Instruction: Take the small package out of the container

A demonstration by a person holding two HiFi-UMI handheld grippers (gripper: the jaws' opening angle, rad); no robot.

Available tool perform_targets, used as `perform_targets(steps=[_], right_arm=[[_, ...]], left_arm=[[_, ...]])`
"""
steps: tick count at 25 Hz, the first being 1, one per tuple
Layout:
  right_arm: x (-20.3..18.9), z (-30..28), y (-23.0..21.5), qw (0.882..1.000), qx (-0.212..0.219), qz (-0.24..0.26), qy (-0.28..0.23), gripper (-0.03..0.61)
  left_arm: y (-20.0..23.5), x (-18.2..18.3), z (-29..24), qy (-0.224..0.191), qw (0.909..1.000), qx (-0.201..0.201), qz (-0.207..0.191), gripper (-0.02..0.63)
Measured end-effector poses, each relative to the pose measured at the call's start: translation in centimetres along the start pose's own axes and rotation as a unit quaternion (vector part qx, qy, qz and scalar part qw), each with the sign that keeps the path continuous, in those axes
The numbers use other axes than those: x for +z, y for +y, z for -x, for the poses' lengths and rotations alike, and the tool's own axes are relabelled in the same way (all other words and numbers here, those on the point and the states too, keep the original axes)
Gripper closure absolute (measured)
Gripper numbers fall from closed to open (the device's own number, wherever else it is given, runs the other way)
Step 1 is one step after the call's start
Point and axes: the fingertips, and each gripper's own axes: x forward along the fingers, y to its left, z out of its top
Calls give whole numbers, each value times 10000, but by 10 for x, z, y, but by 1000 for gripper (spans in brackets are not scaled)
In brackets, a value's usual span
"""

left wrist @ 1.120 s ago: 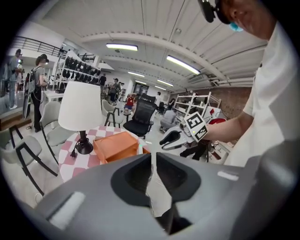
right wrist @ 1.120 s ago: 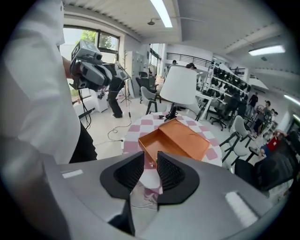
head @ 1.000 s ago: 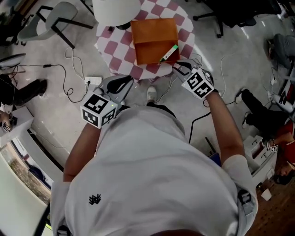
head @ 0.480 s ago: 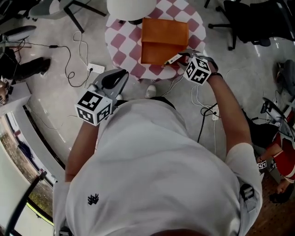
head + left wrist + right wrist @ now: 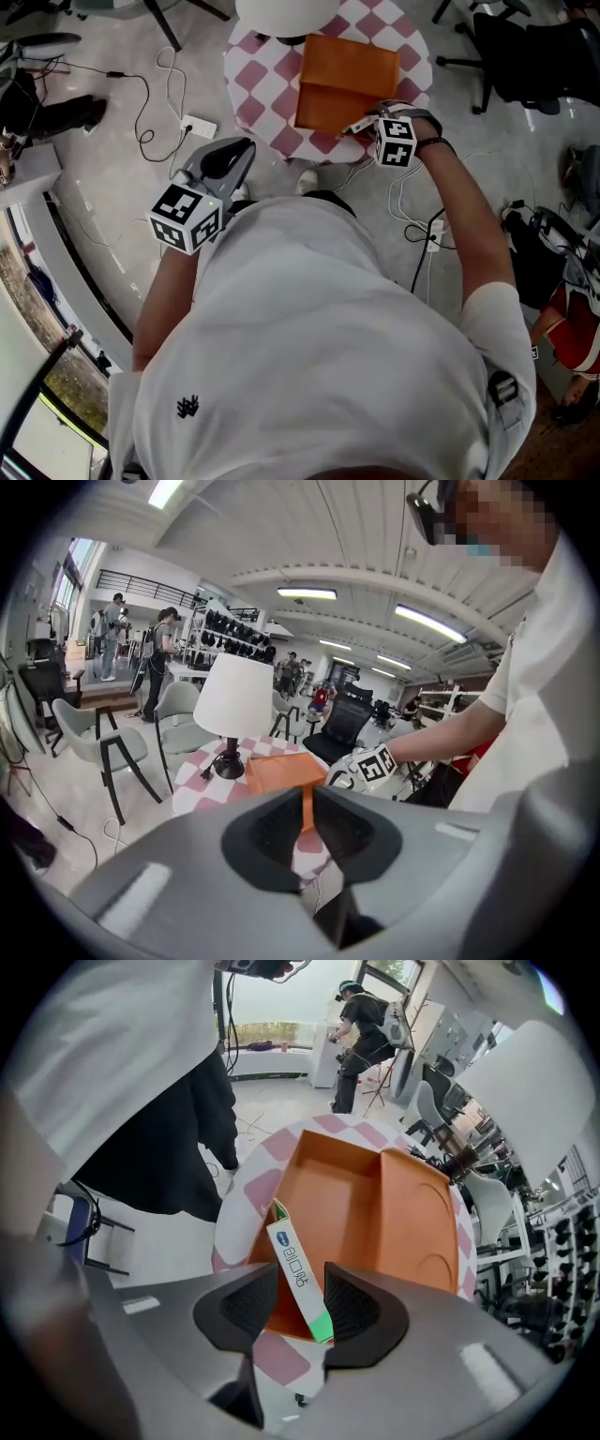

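An orange container (image 5: 347, 70) with two compartments lies on a round pink-and-white checked table (image 5: 262, 66). The small package (image 5: 298, 1279), a slim white box with blue print and a green end, stands tilted over the container's (image 5: 356, 1194) near rim. My right gripper (image 5: 300, 1302) straddles it with jaws opening; a gap shows on the left side and the box leans toward the right pad. In the head view that right gripper (image 5: 367, 125) is at the container's near right corner, the package (image 5: 359, 124) just showing. My left gripper (image 5: 246, 148) hovers off the table's left edge, shut and empty (image 5: 307, 822).
A white lamp (image 5: 281, 14) stands at the table's far side, beside the container. Cables and a power strip (image 5: 199, 126) lie on the floor to the left. Office chairs (image 5: 525, 47) stand to the right, a grey chair (image 5: 98, 742) further left. People stand in the background.
My right gripper has drawn in along the container's near right corner with the package, and its marker cube has turned toward the camera. The left gripper has hardly moved.
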Motion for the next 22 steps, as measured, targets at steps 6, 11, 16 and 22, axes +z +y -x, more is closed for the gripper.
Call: perform_targets(steps=[6,11,16,22], right_arm=[[-9,-15,7,9981,275,382,405,453],[-7,-17,6,9987,296,254,342,456],[-1,-18,6,9991,292,119,277,480],[11,-7,3,9996,135,-187,160,483]], left_arm=[[5,1,0,-32,10000,53,65,526],[10,0,4,-61,9999,97,104,526],[15,-3,9,-59,9999,98,96,526],[18,-4,17,-65,10000,1,6,526]])
